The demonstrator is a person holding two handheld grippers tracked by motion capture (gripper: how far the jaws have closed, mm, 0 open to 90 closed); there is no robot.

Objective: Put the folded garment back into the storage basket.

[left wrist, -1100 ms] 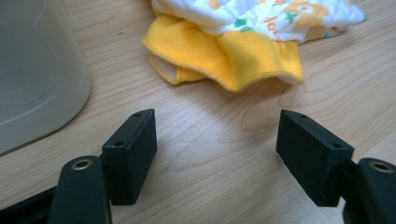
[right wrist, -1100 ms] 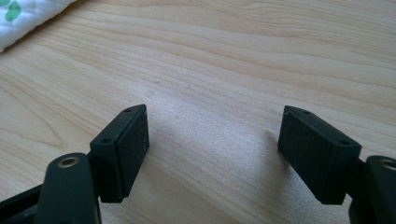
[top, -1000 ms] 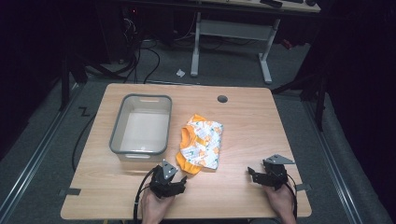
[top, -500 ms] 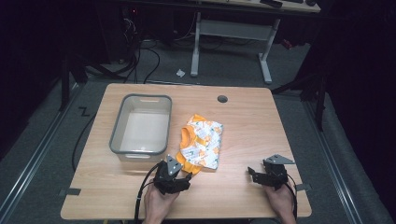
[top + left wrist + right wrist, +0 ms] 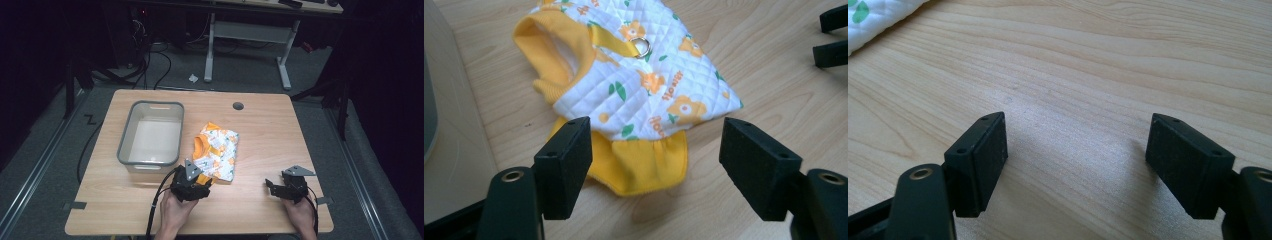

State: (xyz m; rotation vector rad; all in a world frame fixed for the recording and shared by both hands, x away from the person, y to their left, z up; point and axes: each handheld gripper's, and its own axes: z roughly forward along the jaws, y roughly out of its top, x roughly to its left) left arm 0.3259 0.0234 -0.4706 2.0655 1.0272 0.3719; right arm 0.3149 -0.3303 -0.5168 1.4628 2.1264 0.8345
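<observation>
A small quilted pet vest (image 5: pixel 216 152), white with orange flowers and yellow trim, lies flat at the table's middle. In the left gripper view the vest (image 5: pixel 644 75) shows a metal ring on a yellow strap, and its yellow hem lies nearest me. My left gripper (image 5: pixel 196 180) hovers over that near hem. Its jaws (image 5: pixel 656 135) stand wide open on either side of the hem and do not touch the cloth. My right gripper (image 5: pixel 271 186) rests low at the front right, also open (image 5: pixel 1075 125), with bare wood between its jaws.
A grey plastic tub (image 5: pixel 150 163) stands left of the vest, and its wall (image 5: pixel 444 100) is close beside my left jaw. A round cable hole (image 5: pixel 238 106) sits near the table's far edge. The right gripper's jaws (image 5: pixel 831 35) show farther off in the left gripper view.
My left gripper has lifted and moved forward and slightly right, up to the vest's near hem. The right gripper has stayed where it was.
</observation>
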